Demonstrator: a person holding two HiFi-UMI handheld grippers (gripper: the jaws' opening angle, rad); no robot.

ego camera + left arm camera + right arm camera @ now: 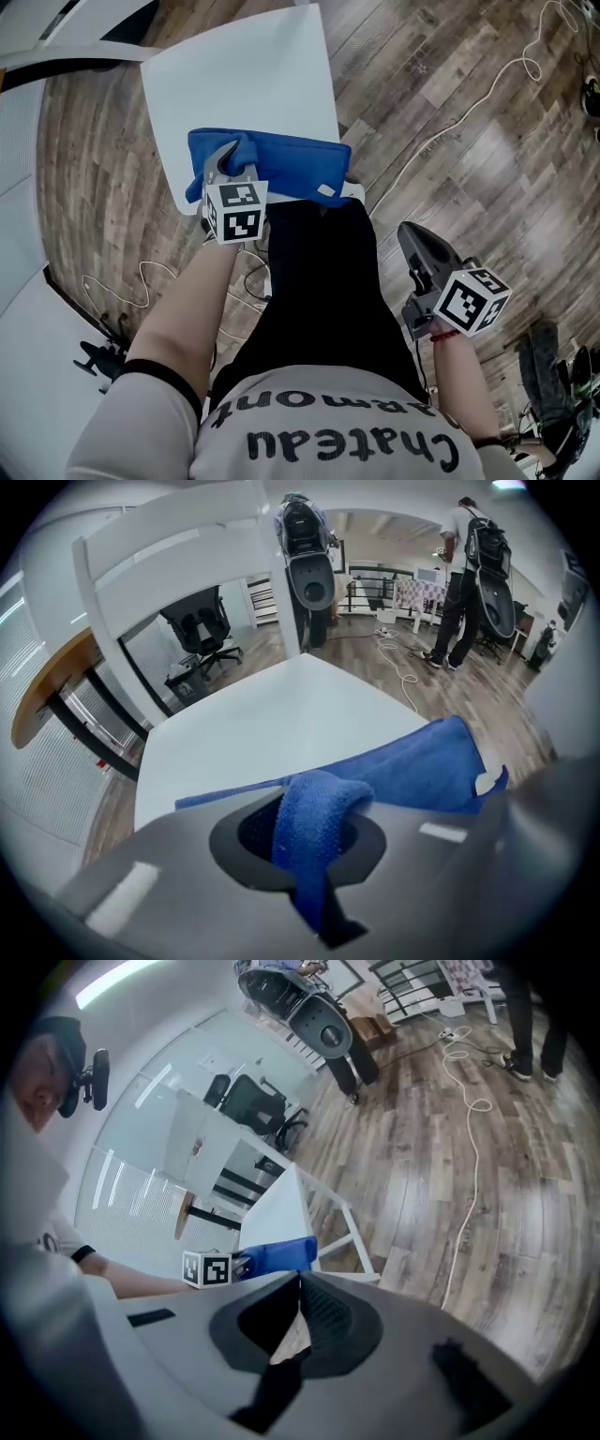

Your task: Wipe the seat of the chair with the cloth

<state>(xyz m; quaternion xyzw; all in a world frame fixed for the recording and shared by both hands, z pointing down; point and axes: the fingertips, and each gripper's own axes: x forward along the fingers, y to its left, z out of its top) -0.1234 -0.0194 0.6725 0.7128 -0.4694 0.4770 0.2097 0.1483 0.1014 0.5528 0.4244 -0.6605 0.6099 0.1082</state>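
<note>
Grey-brown plank floor (450, 75) fills the room, with a white cable (469, 108) looping across it toward 2 o'clock in the head view. The white chair seat (244, 84) sits at 12 o'clock, flat and bare over most of its top. The blue cloth (281, 164) lies in a bunched strip along the seat's 6 o'clock edge, with a small pale tag (325, 189) at its 4 o'clock corner.

The left gripper (228, 159) is at the cloth's 9 o'clock end. Its own view shows the jaws pressed onto a raised fold of the cloth, while the rest of the cloth trails flat on the seat toward 2 o'clock. The right gripper (412, 234) hangs at 4 o'clock, well apart from the chair and over the floor. Its jaw tips are pressed together with nothing between them.

Beyond the seat, the left gripper view shows the chair's white backrest slats (178, 564) at 11 o'clock. A black office chair (202, 635) stands behind glass, and a person (469, 574) stands at 1 o'clock among floor cables.

The seat's far edge is cut off at the top of the head view. The person's dark trousers (328, 281) hide the chair's near legs. The cloth inside the left jaws is covered by the gripper body.
</note>
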